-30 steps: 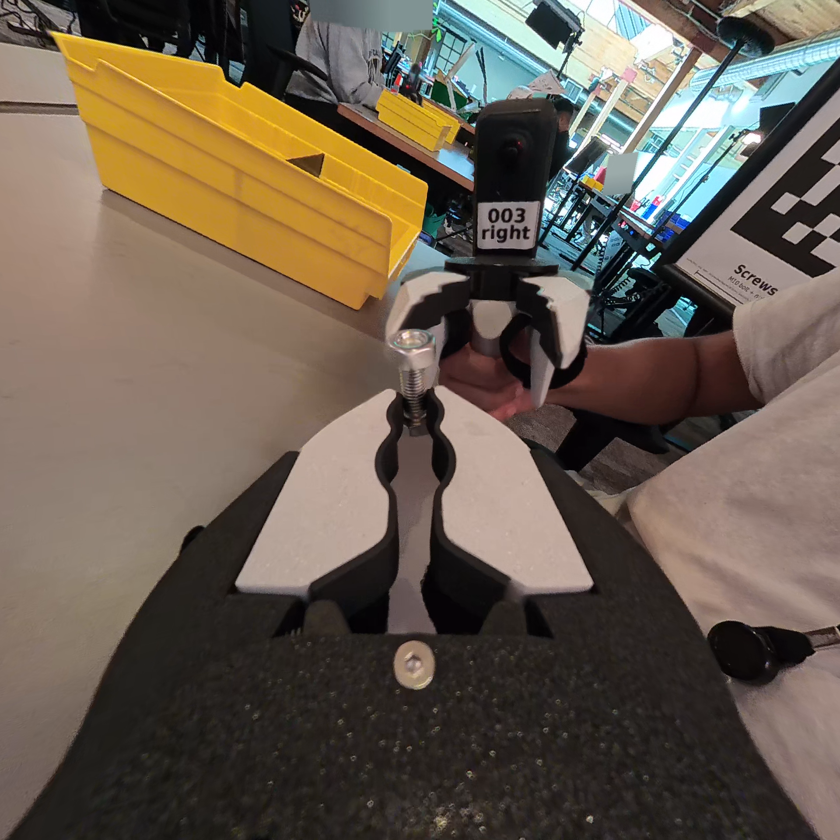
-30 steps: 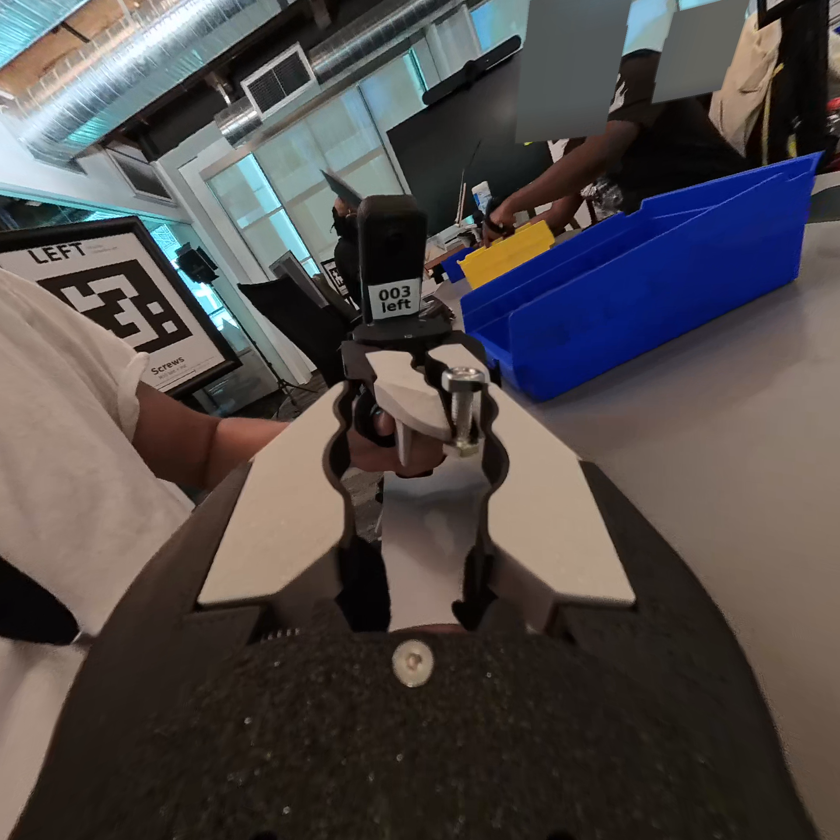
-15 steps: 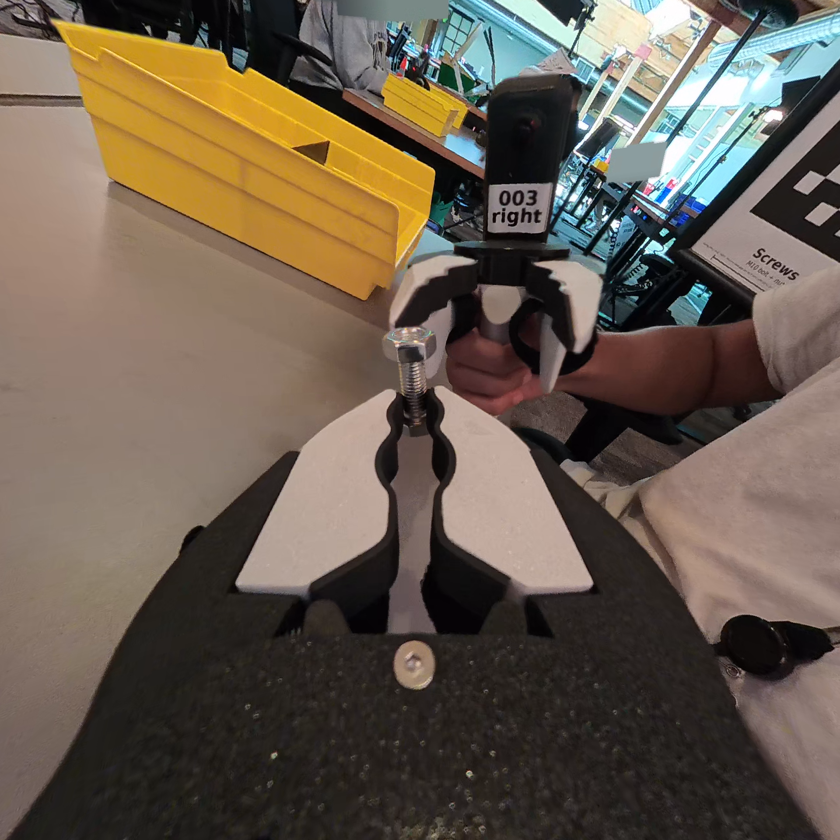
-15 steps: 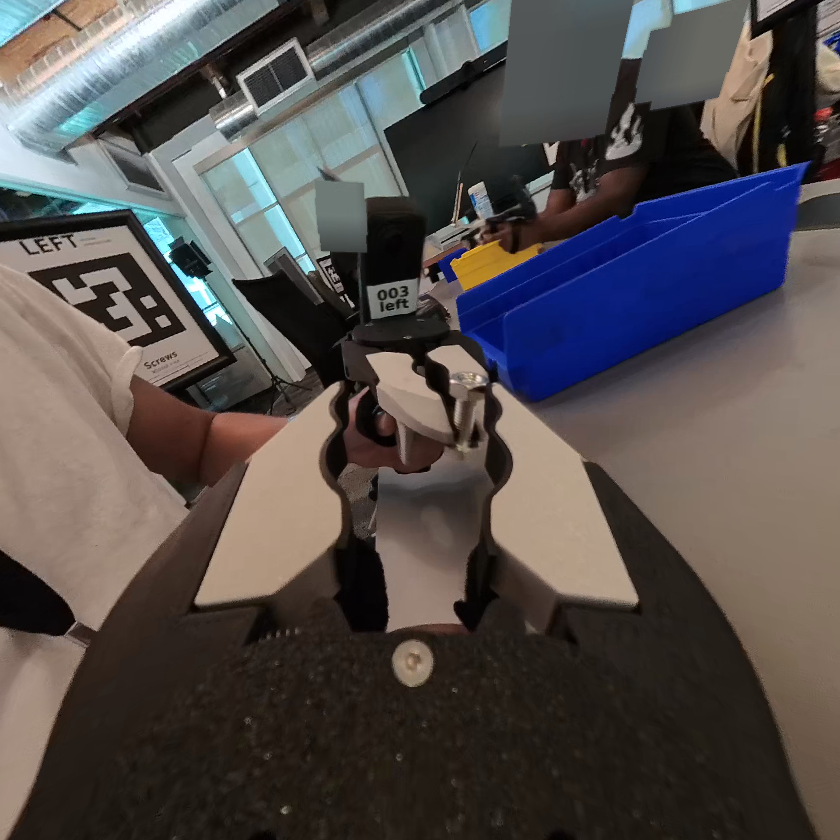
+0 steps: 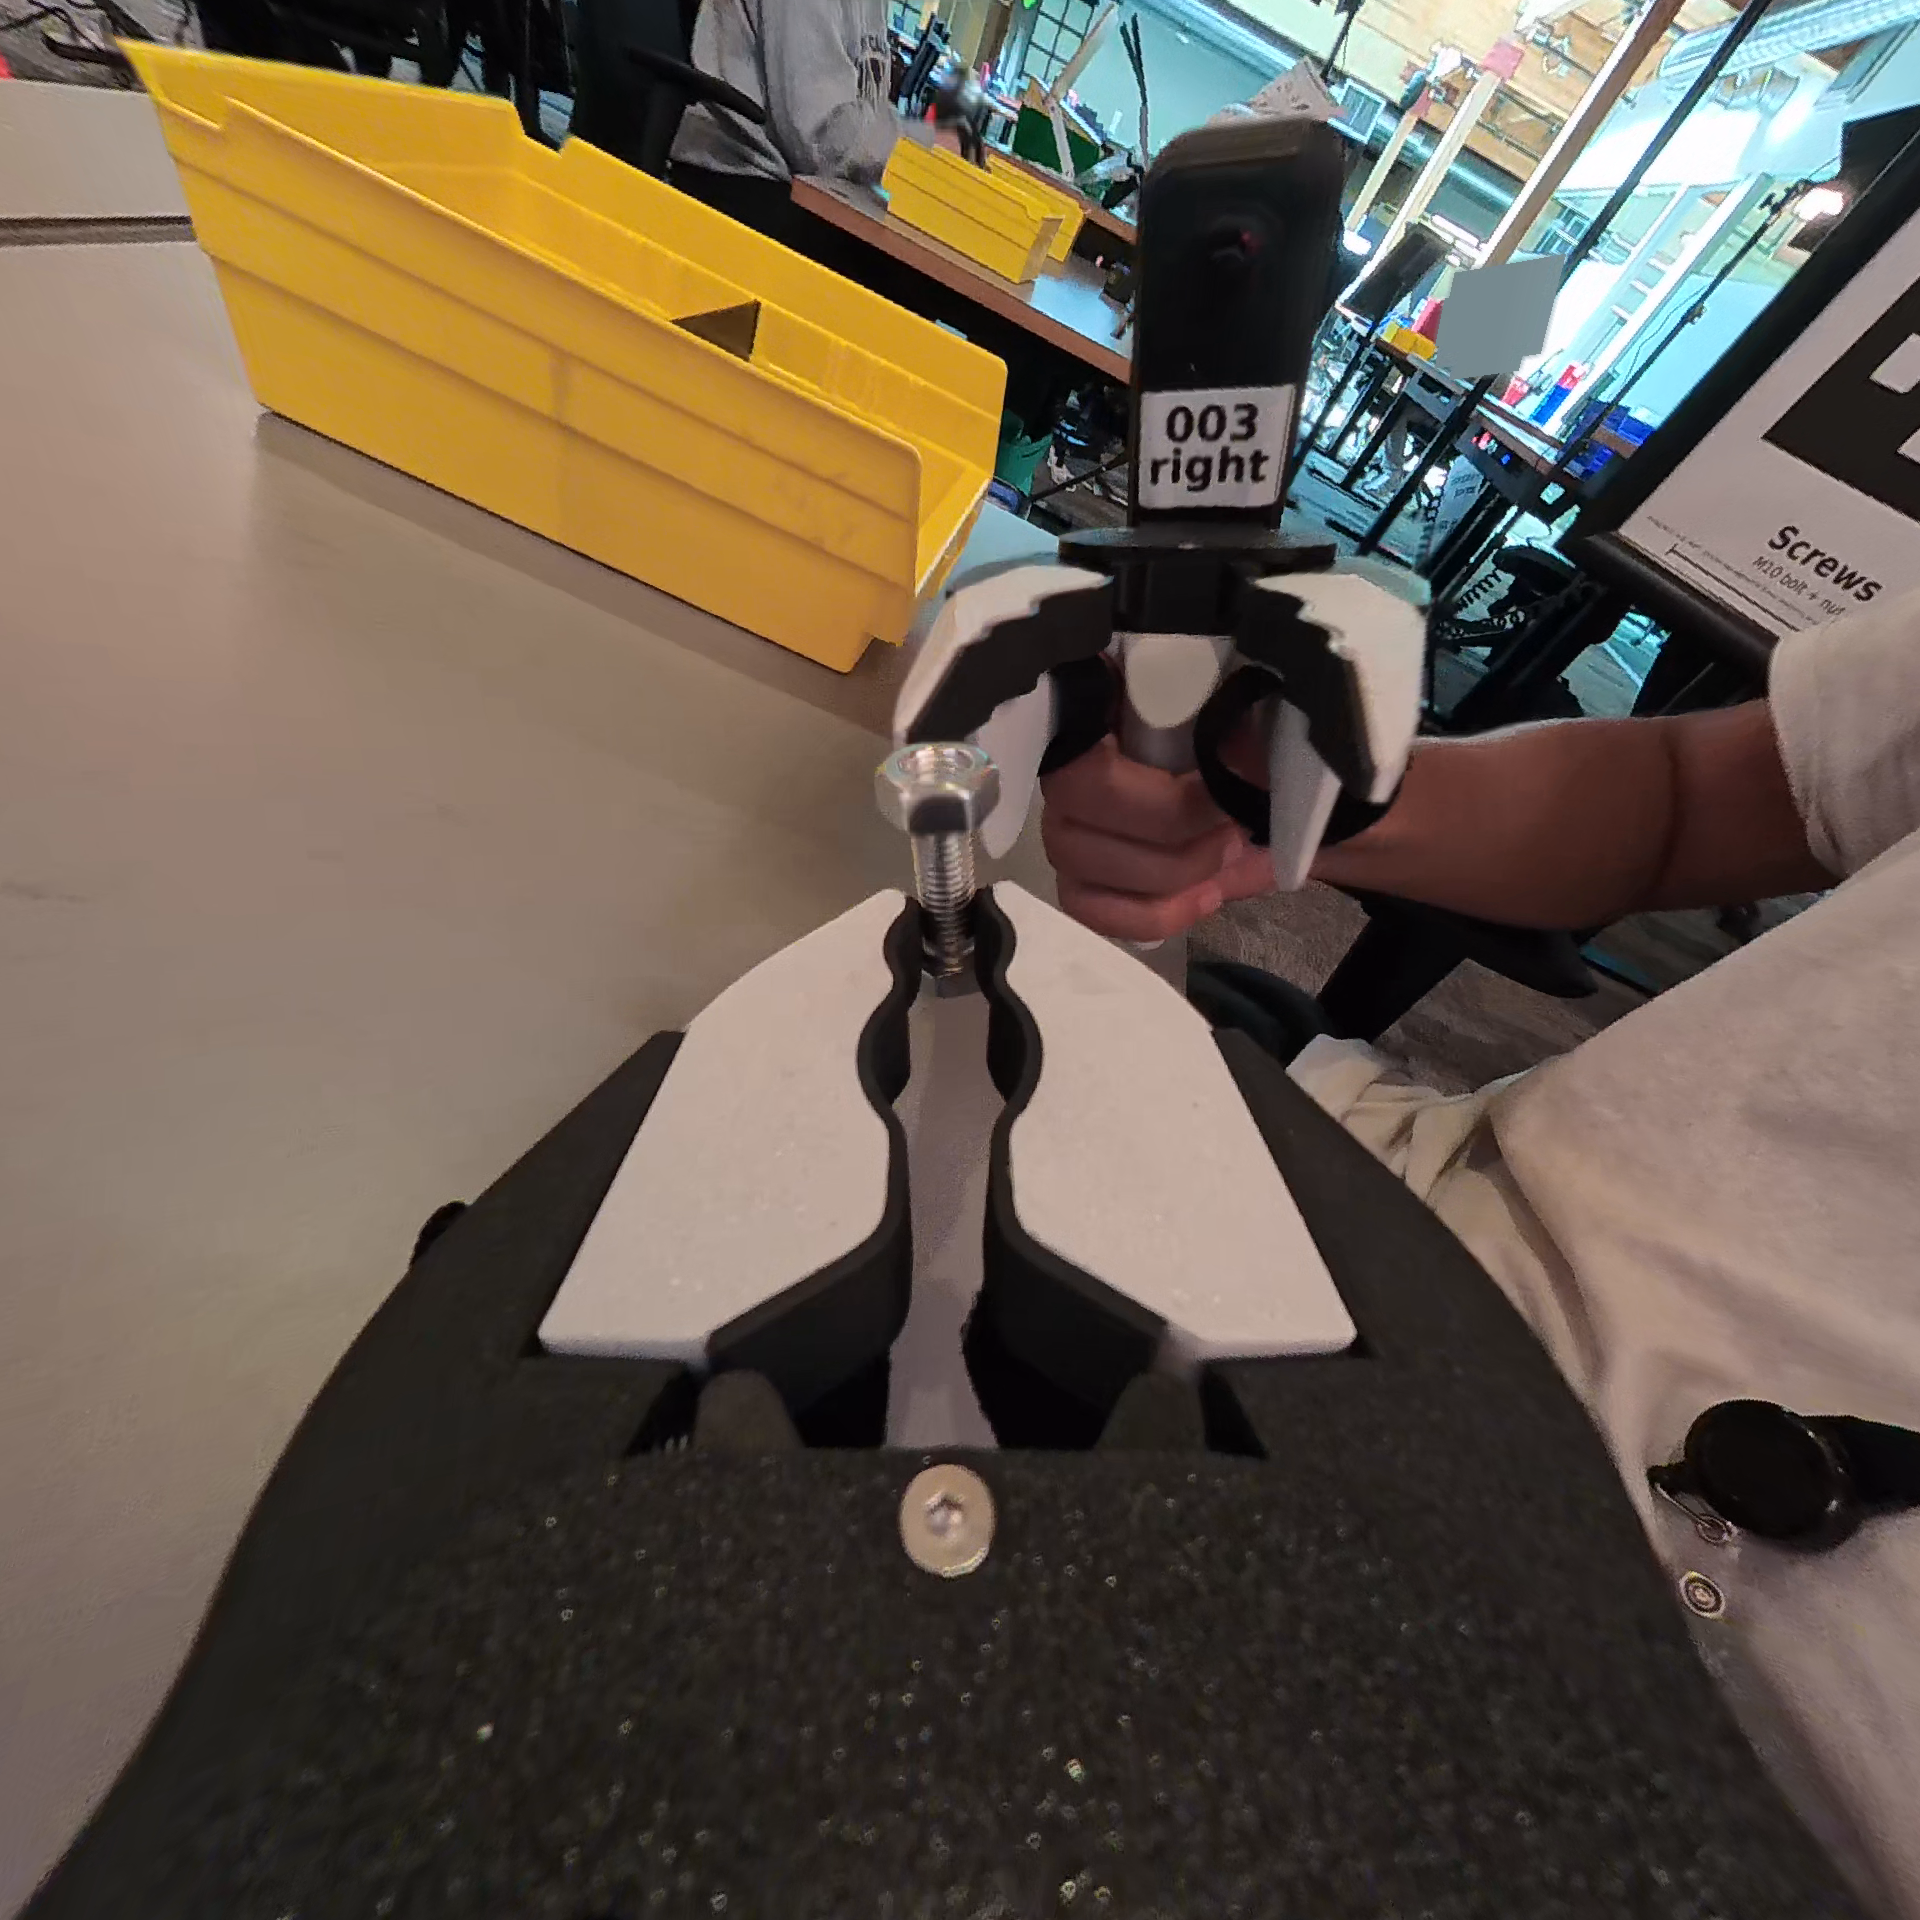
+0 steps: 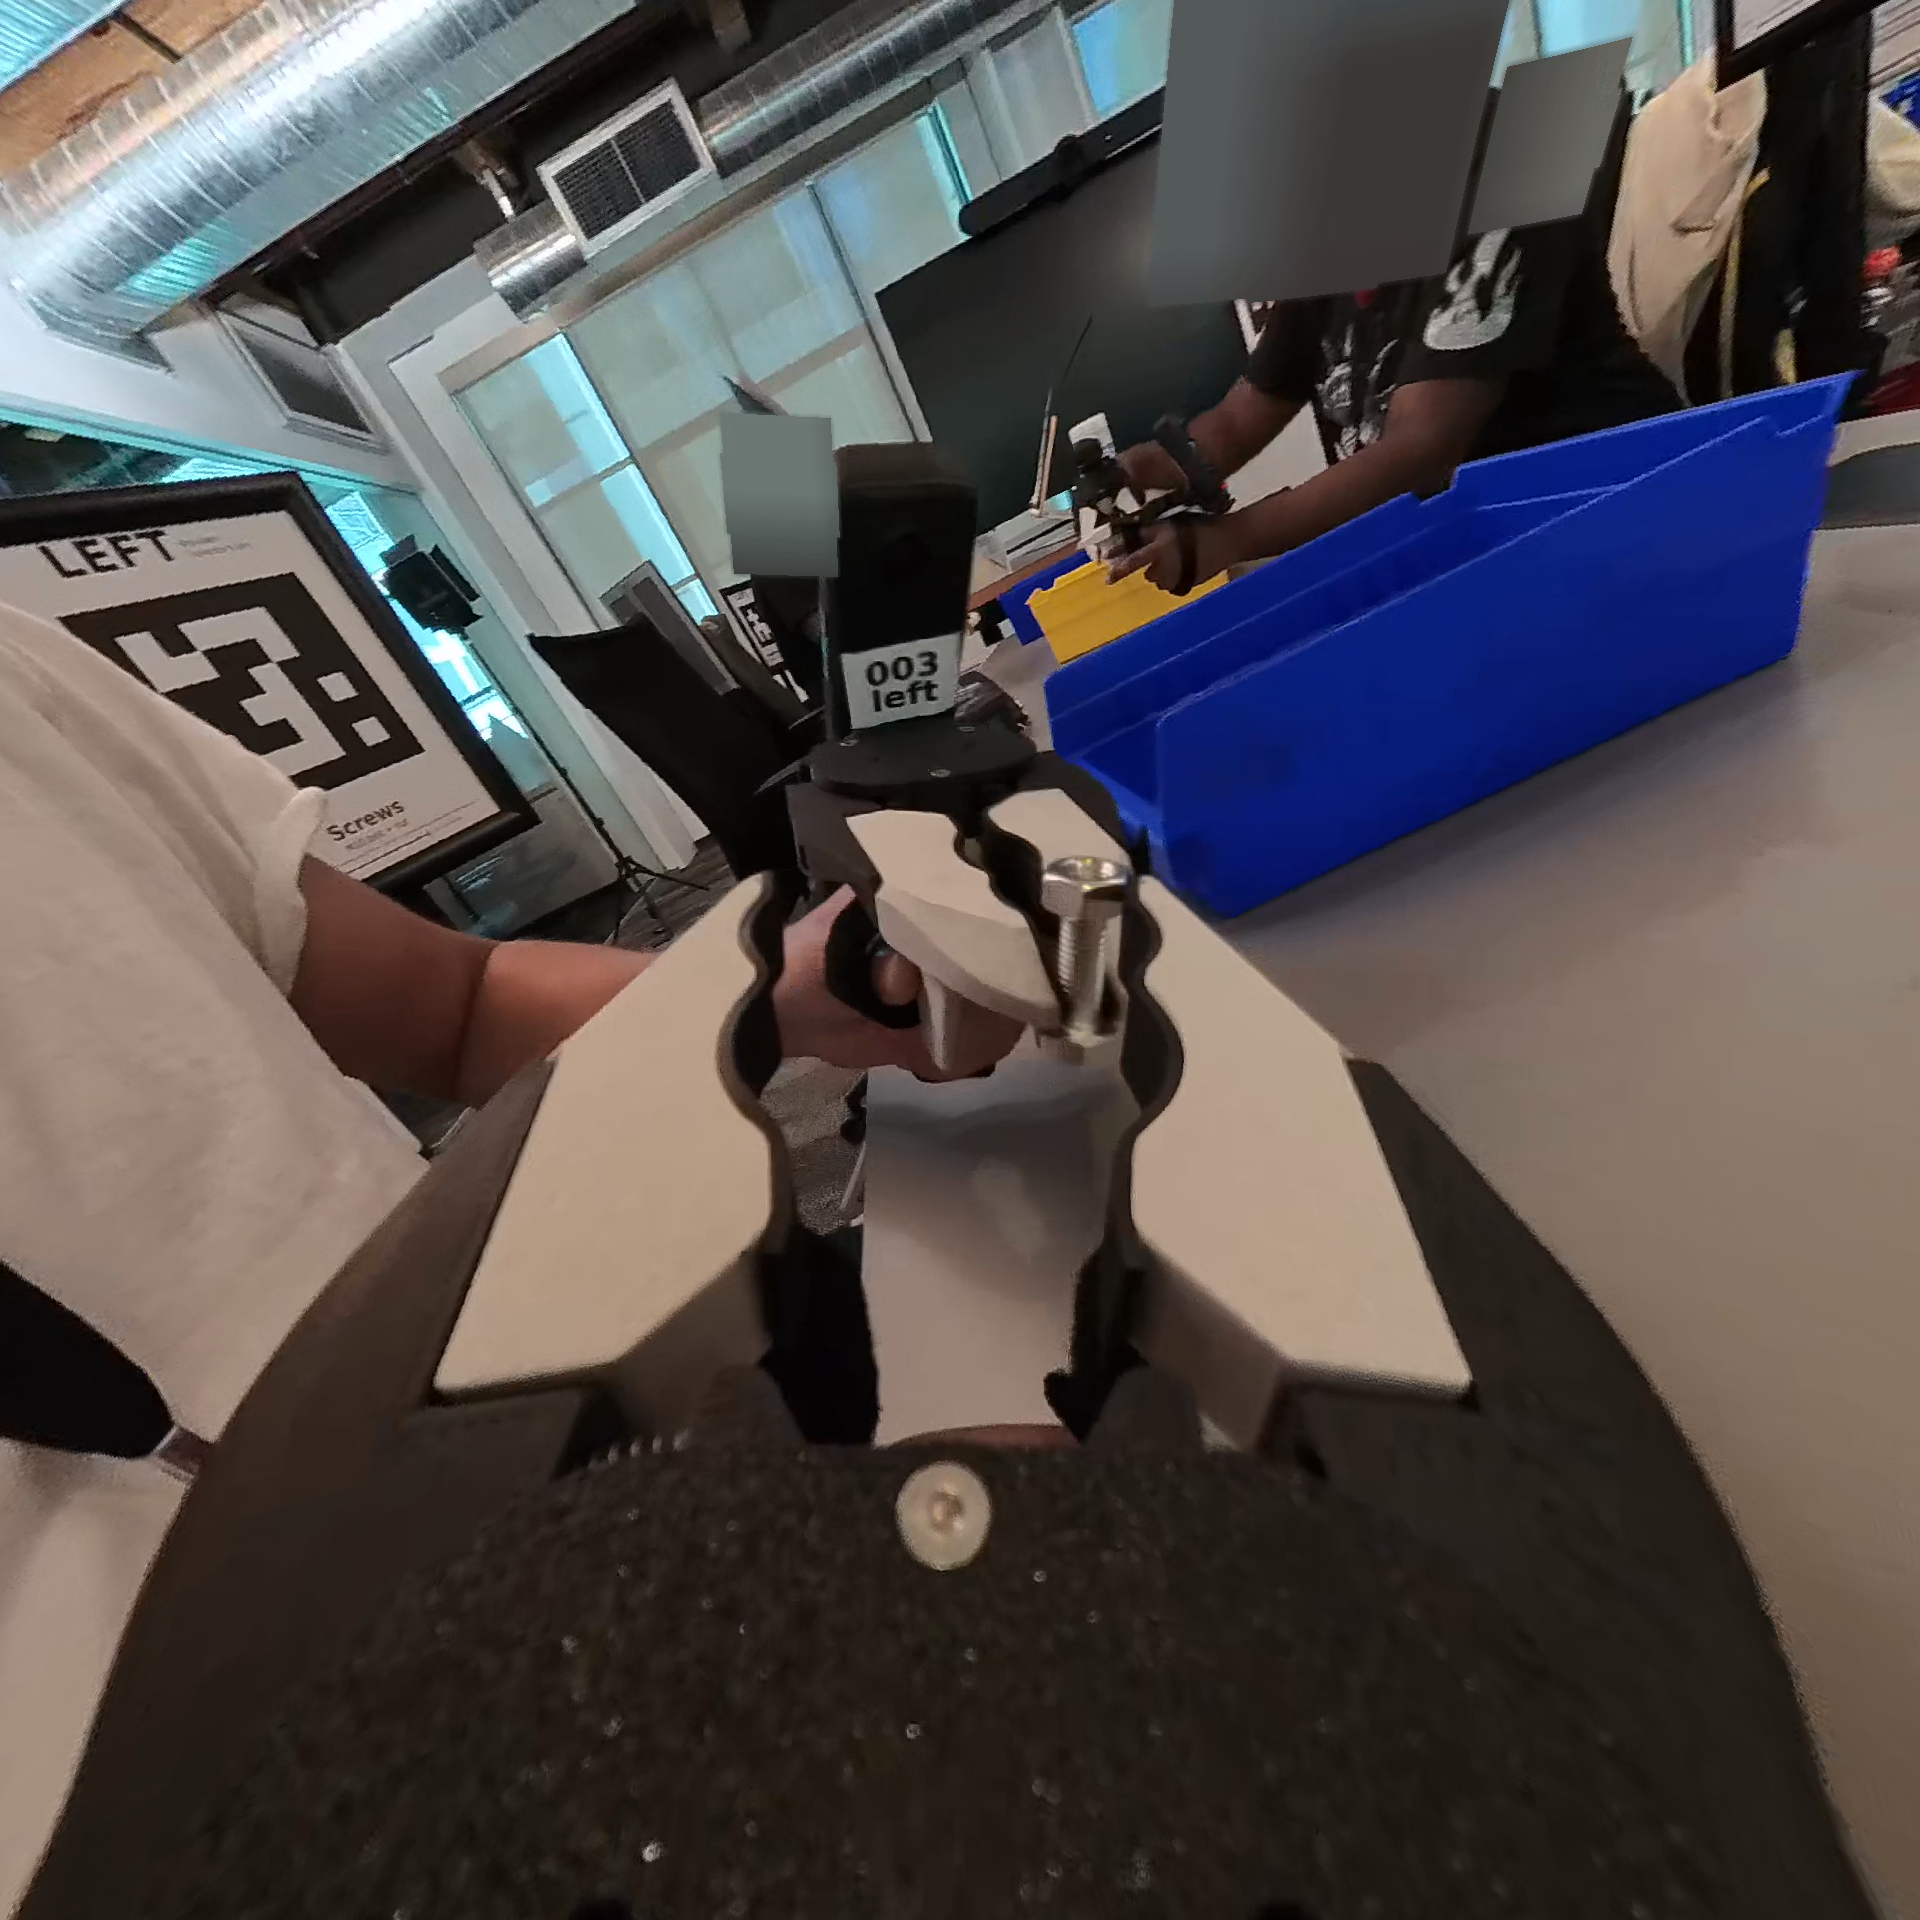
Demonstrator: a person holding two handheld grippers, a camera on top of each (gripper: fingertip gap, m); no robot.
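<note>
My left gripper [image 5: 945,920] is shut on the threaded shank of a silver bolt [image 5: 940,883] that stands upright, with a hex nut [image 5: 937,788] at the top of the thread. The bolt also shows in the right wrist view [image 6: 1086,956], pinched at the left gripper's fingertips [image 6: 997,966]. My right gripper [image 6: 956,914] is open and holds nothing. It faces the left gripper, and the bolt stands just inside its right finger [image 6: 1226,1039]. In the left wrist view the right gripper [image 5: 1148,821] has one finger [image 5: 1003,769] right beside the nut.
A yellow bin [image 5: 582,384] lies on the grey table [image 5: 312,831] at the back left. A blue bin [image 6: 1455,644] lies on the table to the right. A framed marker board [image 6: 239,675] stands behind the person's arm [image 6: 416,997]. Other people work at tables behind. Both grippers' tips are close together, under 4 cm apart.
My right gripper's jaws have opened wider around the bolt's top. My left gripper has stayed shut on the bolt. Both grippers have shifted only slightly.
</note>
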